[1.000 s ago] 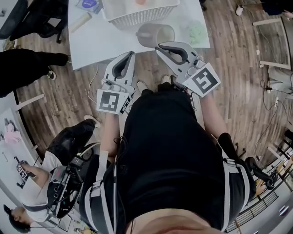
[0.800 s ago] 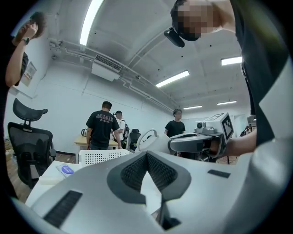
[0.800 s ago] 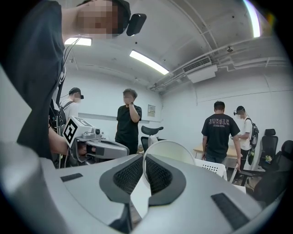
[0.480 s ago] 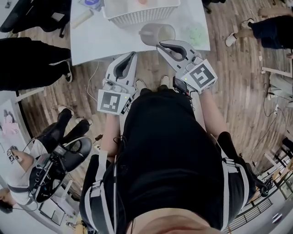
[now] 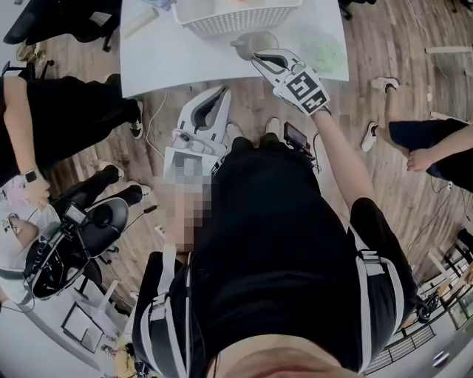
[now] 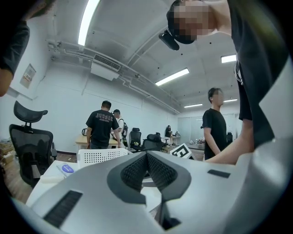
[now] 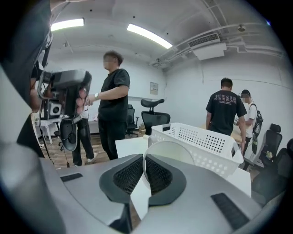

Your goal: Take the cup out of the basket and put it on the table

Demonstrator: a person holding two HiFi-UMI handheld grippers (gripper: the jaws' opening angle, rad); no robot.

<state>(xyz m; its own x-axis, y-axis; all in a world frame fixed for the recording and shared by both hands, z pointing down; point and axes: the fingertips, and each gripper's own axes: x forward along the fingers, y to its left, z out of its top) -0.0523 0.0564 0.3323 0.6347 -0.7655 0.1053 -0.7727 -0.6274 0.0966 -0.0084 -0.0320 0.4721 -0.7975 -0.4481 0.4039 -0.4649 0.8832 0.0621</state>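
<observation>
In the head view a translucent cup (image 5: 253,43) lies tilted over the white table (image 5: 170,52), just in front of the white perforated basket (image 5: 236,16). My right gripper (image 5: 258,56) is shut on the cup's rim. The right gripper view shows the thin cup (image 7: 176,153) wall pinched between the pads, with the basket (image 7: 208,141) behind it. I cannot tell whether the cup touches the table. My left gripper (image 5: 219,93) hangs below the table's near edge, shut, with nothing between its pads (image 6: 137,170).
A green object (image 5: 323,52) lies on the table's right part. People stand close by: one in black at the left (image 5: 66,111) and one at the right (image 5: 436,148). A person with a camera rig (image 5: 66,244) sits at the lower left. Office chairs (image 6: 27,146) stand around.
My right arm has stretched further over the table with the cup still held. The left gripper has barely moved. The bystanders have walked to new spots.
</observation>
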